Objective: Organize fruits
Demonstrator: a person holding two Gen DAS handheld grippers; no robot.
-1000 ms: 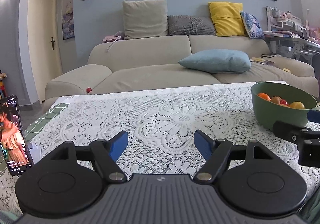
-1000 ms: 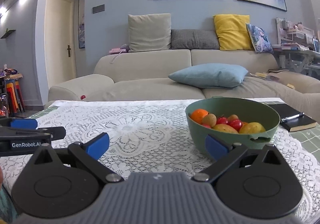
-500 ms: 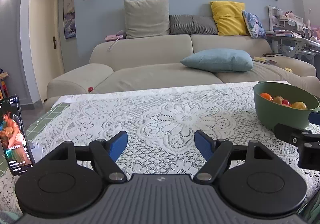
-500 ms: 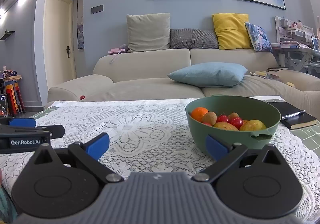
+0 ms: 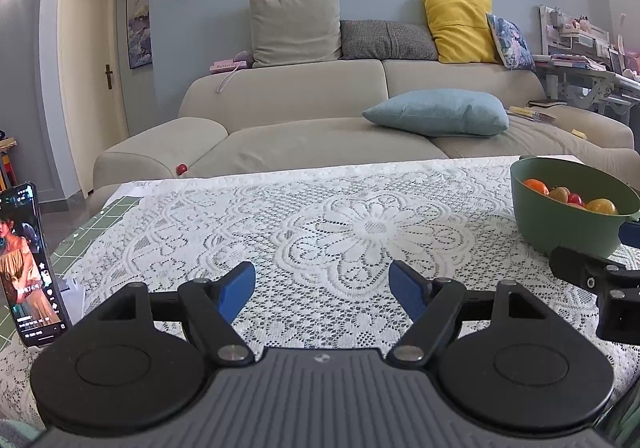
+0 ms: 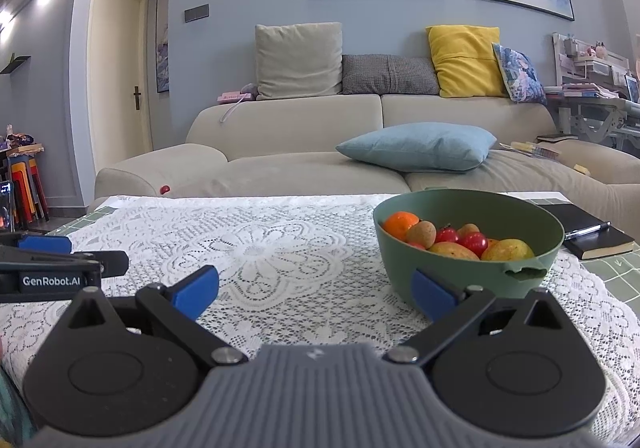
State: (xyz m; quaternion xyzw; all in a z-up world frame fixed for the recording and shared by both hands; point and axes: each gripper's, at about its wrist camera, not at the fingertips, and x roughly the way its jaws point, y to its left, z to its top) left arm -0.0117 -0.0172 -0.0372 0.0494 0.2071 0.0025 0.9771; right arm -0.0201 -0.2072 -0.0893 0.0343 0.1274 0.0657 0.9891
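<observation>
Green and matte, the round plastic bowl (image 6: 472, 244) stands on the white lace tablecloth (image 6: 272, 260), toward my right side of the table. Inside it I see a heap of fruit: an orange mandarin (image 6: 401, 224) at the left, a brown kiwi (image 6: 421, 233) touching it, small red cherry tomatoes (image 6: 473, 241) in the middle, and yellow-orange mango-like fruits (image 6: 508, 250) toward the front right. In the left wrist view the same bowl (image 5: 560, 224) appears at the right edge.

My right gripper (image 6: 316, 286) is held low over the cloth, pointing slightly downward toward the sofa, its jaws spread wide with nothing between them. Its right blue pad (image 6: 432, 294) shows in front of the bowl's near wall; whether it touches I cannot tell. Its left blue pad (image 6: 196, 290) is over bare lace.

My left gripper (image 5: 322, 288) hovers over the lace flower at the table's middle, tilted somewhat further down, jaws likewise wide and empty. The two tools lie side by side; each shows at the edge of the other's view.

A lit smartphone (image 5: 30, 266) stands propped at the table's left edge. A black notebook with a pen (image 6: 592, 236) lies on the green grid mat (image 6: 616, 276), behind and to the right of the bowl. A beige sofa (image 6: 320, 144) fills the background.
</observation>
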